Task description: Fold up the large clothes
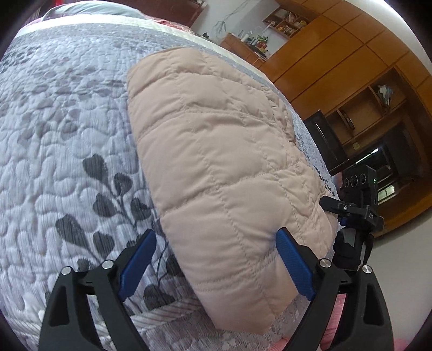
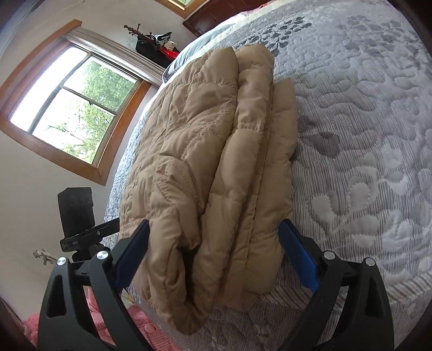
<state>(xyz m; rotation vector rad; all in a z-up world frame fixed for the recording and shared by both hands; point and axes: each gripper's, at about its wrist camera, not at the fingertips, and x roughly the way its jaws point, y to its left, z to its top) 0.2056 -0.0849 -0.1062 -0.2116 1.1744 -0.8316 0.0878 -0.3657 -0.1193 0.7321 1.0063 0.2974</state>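
Note:
A padded, quilted beige jacket [image 1: 216,151] lies folded into a thick bundle on the bed's grey leaf-patterned quilt [image 1: 67,121]. My left gripper [image 1: 216,234] is open over the bundle's near end. Its right pad [image 1: 293,267] lies against the fabric and its left pad [image 1: 139,264] hangs over the bare quilt. In the right wrist view the jacket [image 2: 210,151] shows its stacked layers. My right gripper [image 2: 215,223] stands wide open around that near end, with fabric brushing both blue pads [image 2: 297,256] and no squeeze showing.
The bed's near edge runs just under both grippers, with pink cloth [image 2: 145,326] below it. A wooden wardrobe with shelves [image 1: 337,70] stands past the bed's far side. A window [image 2: 73,108] is on the opposite wall. A pillow [image 1: 89,10] lies at the head.

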